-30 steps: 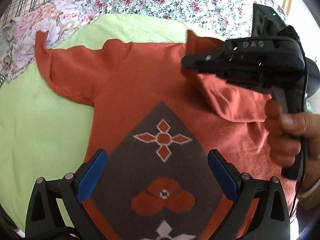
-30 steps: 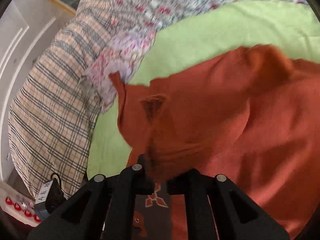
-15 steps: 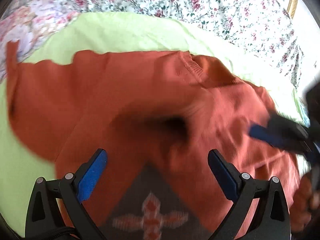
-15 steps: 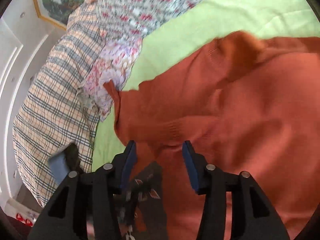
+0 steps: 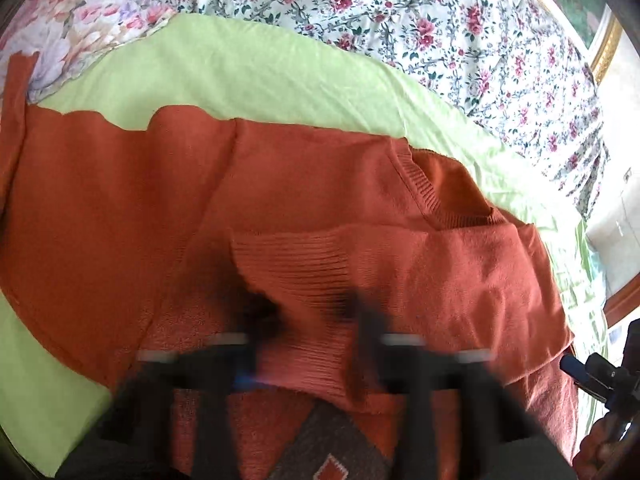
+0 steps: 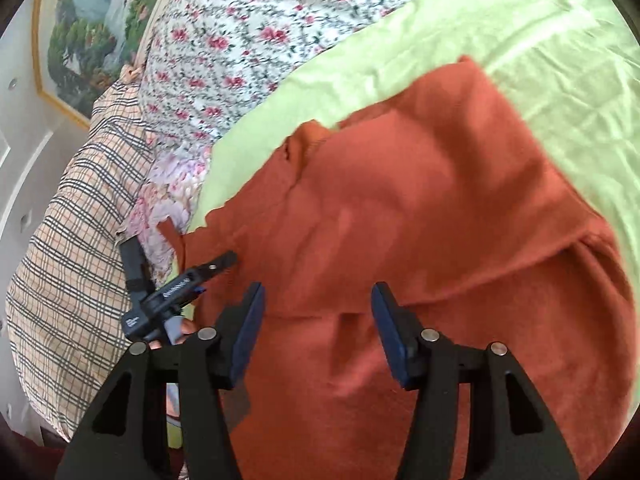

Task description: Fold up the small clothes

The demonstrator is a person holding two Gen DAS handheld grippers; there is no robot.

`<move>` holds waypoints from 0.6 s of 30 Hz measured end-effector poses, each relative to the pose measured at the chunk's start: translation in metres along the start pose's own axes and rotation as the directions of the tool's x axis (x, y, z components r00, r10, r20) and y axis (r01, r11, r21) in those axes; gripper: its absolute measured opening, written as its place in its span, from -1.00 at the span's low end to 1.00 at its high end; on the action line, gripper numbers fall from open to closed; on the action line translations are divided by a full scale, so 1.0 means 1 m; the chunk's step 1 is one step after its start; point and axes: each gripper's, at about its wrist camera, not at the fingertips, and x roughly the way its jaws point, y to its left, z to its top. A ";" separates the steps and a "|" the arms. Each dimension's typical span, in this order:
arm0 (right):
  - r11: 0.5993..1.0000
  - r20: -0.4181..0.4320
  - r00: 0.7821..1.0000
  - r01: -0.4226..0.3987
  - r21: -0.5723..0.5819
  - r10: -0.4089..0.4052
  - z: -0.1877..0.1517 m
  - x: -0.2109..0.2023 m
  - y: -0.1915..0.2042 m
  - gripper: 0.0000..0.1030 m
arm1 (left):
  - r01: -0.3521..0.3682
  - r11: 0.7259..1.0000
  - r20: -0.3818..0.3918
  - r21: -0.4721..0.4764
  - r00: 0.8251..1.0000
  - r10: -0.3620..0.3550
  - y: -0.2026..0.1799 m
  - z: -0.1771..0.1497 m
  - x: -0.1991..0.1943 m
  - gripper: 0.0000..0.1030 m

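L claw [image 5: 304,344] blurred, can't tell if spread or pinched; ribbed cuff [image 5: 296,264] of the orange sweater [image 5: 120,208] lies folded just ahead of it. R claw [image 6: 318,332] spread wide w/ nothing between pads, hovering over sweater body on green sheet [image 6: 540,40]; floral bedding [image 6: 240,32] beyond.

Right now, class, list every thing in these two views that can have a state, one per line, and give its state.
Orange sweater: spread on the green sheet, not yet fully folded.
Right sleeve: folded across the chest, ribbed cuff on top.
Left sleeve: stretched out flat.
Green sheet: spread out under the sweater.
Right gripper: open, holding nothing.
Left gripper: motion-blurred over the cuff; open or shut cannot be told.
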 end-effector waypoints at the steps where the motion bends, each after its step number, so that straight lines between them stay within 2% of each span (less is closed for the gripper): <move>1: 1.000 0.004 1.000 0.003 0.004 -0.003 -0.001 -0.003 -0.002 0.09 | -0.003 1.000 0.003 0.005 1.000 0.003 0.000 -0.001 -0.004 -0.90; 4: 1.000 0.012 1.000 0.013 -0.004 -0.013 -0.004 -0.011 -0.007 0.09 | -0.012 1.000 0.075 0.015 0.997 0.011 -0.002 0.001 -0.030 -0.91; 6: 0.999 0.030 0.999 0.029 -0.020 -0.029 -0.004 -0.019 -0.007 0.09 | -0.043 0.999 0.094 0.014 0.995 0.042 0.003 -0.001 -0.037 -0.92; 9: 0.995 0.058 0.995 0.085 -0.045 -0.082 0.000 -0.028 -0.011 0.09 | -0.105 0.994 0.033 0.015 0.994 0.104 0.014 -0.008 -0.023 -0.92; 14: 0.980 0.090 0.979 0.190 -0.050 -0.185 0.023 -0.036 -0.024 0.09 | -0.106 0.994 0.043 -0.004 0.993 0.106 0.019 -0.014 -0.022 -0.91; 18: 0.953 0.118 0.952 0.292 -0.076 -0.282 0.063 -0.027 -0.038 0.09 | -0.119 0.993 0.025 0.004 0.993 0.119 0.018 -0.017 -0.014 -0.90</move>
